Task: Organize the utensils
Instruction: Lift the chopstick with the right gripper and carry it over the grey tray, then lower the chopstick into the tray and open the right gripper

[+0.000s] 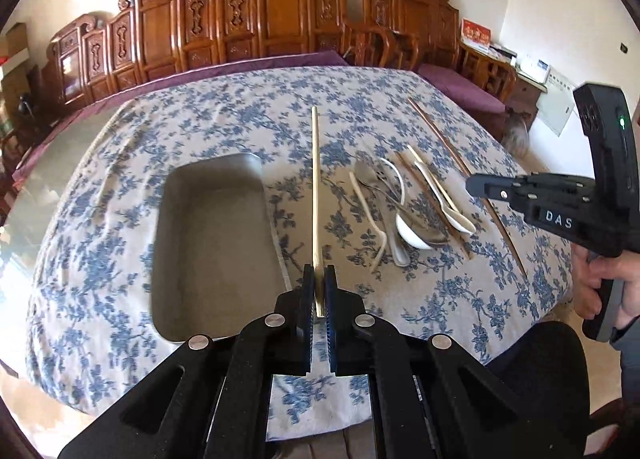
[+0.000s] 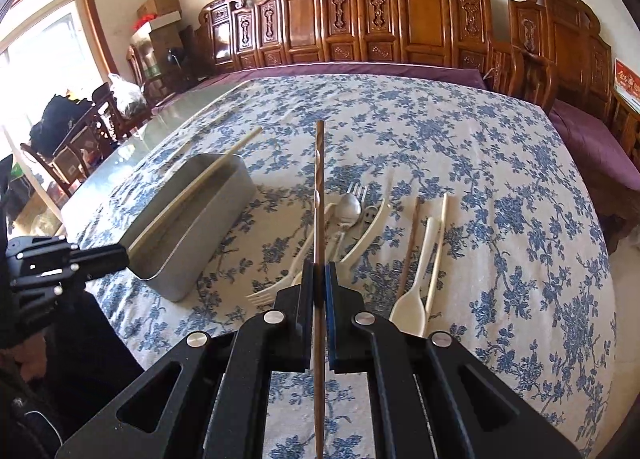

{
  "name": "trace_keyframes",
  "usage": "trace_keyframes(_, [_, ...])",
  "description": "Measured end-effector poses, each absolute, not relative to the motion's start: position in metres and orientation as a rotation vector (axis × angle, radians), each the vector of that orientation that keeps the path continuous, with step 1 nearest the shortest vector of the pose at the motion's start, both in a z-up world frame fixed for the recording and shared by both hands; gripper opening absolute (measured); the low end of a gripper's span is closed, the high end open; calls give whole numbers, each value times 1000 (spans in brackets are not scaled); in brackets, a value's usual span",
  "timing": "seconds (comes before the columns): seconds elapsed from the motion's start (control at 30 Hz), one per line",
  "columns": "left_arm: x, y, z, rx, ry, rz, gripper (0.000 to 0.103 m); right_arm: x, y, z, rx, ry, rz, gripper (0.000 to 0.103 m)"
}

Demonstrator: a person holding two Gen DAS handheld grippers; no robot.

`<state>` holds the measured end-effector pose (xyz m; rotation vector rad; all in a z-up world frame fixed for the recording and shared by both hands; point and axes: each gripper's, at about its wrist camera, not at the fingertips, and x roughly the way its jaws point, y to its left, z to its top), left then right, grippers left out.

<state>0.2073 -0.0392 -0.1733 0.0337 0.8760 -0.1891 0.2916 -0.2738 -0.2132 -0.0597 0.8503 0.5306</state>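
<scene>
With my left gripper (image 1: 319, 279) clamped on the pale chopstick (image 1: 315, 187) and my right gripper (image 2: 319, 279) clamped on the brown chopstick (image 2: 319, 195), I worry either long stick could pivot in its narrow pinch and miss the metal tray (image 2: 224, 215) at ten o'clock.

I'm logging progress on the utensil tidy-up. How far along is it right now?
Nothing lies inside the metal tray yet. In hand: the left gripper is shut on a pale chopstick, apparently held above the tray; the right gripper is shut on a brown chopstick. Left: spoons, forks and more chopsticks still lie loose on the floral tablecloth.
</scene>
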Motion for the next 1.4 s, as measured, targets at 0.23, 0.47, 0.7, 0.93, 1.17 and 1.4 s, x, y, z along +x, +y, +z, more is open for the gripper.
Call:
trace_keyframes(0.23, [212,-2,-176,3,894,-135,4,287,-265,-209,-60,844,556,7])
trace_keyframes(0.47, [227,24,-199,-34,957,-101,4,282,-252,-212,-71,857,582,7])
trace_keyframes(0.7, [238,33,-214,-35,992,-96,4,283,-230,-218,-83,873,600,7])
trace_keyframes(0.93, [245,39,-216,-51,1001,-106,4,295,-195,-216,-68,880,624,7])
trace_keyframes(1.17, [249,53,-210,-94,973,-129,5,308,-158,-205,-49,878,658,7])
trace_keyframes(1.4, [247,80,-202,-113,915,-96,5,323,-112,-208,-27,898,675,7])
